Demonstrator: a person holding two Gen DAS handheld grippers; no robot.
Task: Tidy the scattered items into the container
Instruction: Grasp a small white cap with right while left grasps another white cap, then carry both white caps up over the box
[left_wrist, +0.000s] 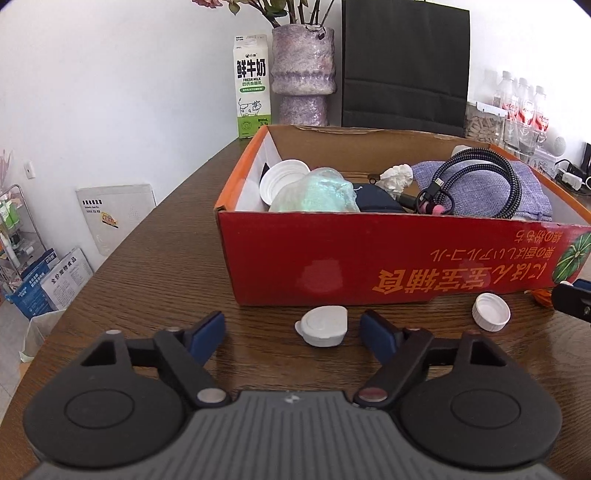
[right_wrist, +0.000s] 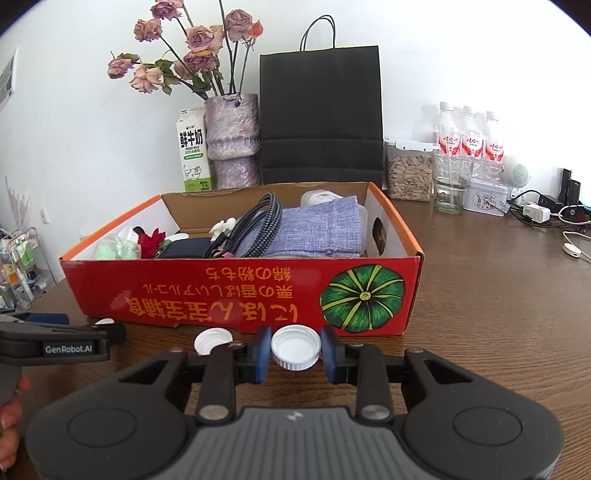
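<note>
The red cardboard box (left_wrist: 332, 251) (right_wrist: 184, 284) stands on the wooden table and holds a braided cable, a purple cloth pouch and other small items. In front of it lies a small white lidded cup (left_wrist: 323, 326), between the tips of my open left gripper (left_wrist: 293, 329); neither pad touches it. A loose white bottle cap (left_wrist: 491, 311) (right_wrist: 212, 341) lies further right on the table. My right gripper (right_wrist: 297, 352) is shut on another white bottle cap (right_wrist: 295, 347), open side up, close to the box's front wall. The left gripper (right_wrist: 55, 339) shows at the left edge of the right wrist view.
Behind the box stand a milk carton (right_wrist: 192, 151), a vase of dried roses (right_wrist: 232, 140) and a black paper bag (right_wrist: 321, 114). Water bottles (right_wrist: 469, 136), jars and cables (right_wrist: 546, 214) crowd the back right. The table's left edge (left_wrist: 122, 240) drops to the floor.
</note>
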